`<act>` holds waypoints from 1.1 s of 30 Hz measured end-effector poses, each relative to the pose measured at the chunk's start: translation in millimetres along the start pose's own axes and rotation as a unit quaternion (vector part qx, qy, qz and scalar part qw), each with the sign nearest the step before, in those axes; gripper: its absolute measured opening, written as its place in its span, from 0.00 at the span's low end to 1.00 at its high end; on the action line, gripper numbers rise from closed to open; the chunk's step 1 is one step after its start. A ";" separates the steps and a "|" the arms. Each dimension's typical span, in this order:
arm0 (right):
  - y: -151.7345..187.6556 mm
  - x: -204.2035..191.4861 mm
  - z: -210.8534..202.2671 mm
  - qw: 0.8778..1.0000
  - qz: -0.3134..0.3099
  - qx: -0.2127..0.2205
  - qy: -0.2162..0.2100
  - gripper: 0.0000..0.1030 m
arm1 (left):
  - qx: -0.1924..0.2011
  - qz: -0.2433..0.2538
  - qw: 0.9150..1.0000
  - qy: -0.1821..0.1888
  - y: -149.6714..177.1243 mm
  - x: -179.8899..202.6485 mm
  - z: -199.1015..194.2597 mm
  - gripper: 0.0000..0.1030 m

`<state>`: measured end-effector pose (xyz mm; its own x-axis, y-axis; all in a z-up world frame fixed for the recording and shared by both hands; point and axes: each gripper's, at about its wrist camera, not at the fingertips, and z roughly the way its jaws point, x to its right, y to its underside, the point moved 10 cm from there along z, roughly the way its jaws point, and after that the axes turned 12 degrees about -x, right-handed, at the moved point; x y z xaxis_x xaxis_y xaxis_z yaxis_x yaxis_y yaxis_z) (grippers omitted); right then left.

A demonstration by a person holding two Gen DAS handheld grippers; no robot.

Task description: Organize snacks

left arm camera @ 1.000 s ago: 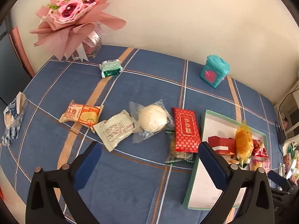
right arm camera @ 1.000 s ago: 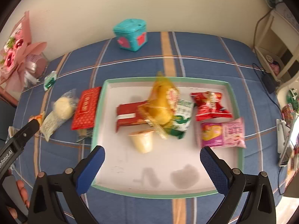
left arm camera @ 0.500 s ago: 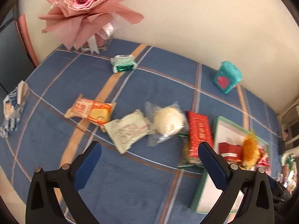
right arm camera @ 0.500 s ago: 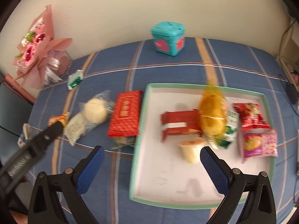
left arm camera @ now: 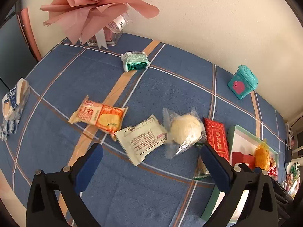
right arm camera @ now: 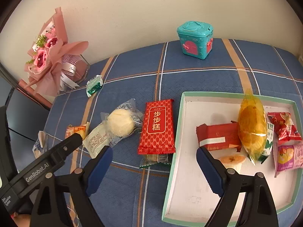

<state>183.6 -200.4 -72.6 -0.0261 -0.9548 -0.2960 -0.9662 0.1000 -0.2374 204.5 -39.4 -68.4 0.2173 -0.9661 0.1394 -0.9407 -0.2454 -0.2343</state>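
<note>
Loose snacks lie on the blue plaid cloth: a red packet (right arm camera: 156,126), a wrapped round bun (right arm camera: 119,124) (left arm camera: 186,129), a white packet (left arm camera: 141,139), an orange cracker packet (left arm camera: 98,115), a small green packet (left arm camera: 135,62) and a green-edged packet (right arm camera: 155,159) under the red one. The green-rimmed white tray (right arm camera: 178,124) holds several snacks, among them a yellow bag (right arm camera: 251,126). My left gripper (left arm camera: 150,167) is open and empty above the white packet. My right gripper (right arm camera: 154,166) is open and empty over the red packet and the tray's left edge.
A pink bouquet in a glass vase (left arm camera: 94,5) stands at the far left by the wall. A teal toy box (right arm camera: 195,39) stands at the back. A blue-white wrapper (left arm camera: 13,102) lies at the cloth's left edge. Clutter sits past the right edge.
Both grippers have moved left and lower. The left now views the loose snacks closer. The right has shifted from over the tray to its left edge and the red packet. Jaws stay open.
</note>
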 end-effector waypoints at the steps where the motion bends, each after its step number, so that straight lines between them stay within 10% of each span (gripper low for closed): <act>1: -1.8 0.2 0.7 1.000 -0.002 0.000 0.002 0.86 | 0.000 0.002 1.000 0.006 -3.2 3.9 1.7 0.99; 28: -35.3 -13.1 66.7 0.998 -0.051 -0.029 0.030 0.69 | -0.037 0.024 0.998 0.039 -34.5 57.6 70.0 0.97; 33: -34.6 -14.0 80.5 0.997 -0.056 -0.040 0.035 0.68 | -0.053 0.015 0.998 0.041 -33.9 53.8 85.2 0.78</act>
<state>238.0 -168.0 -134.8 0.0681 -0.9763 -0.2056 -0.9813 -0.0285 -0.1901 270.2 -90.0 -135.0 0.1710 -0.9618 0.2137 -0.9695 -0.2029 -0.1374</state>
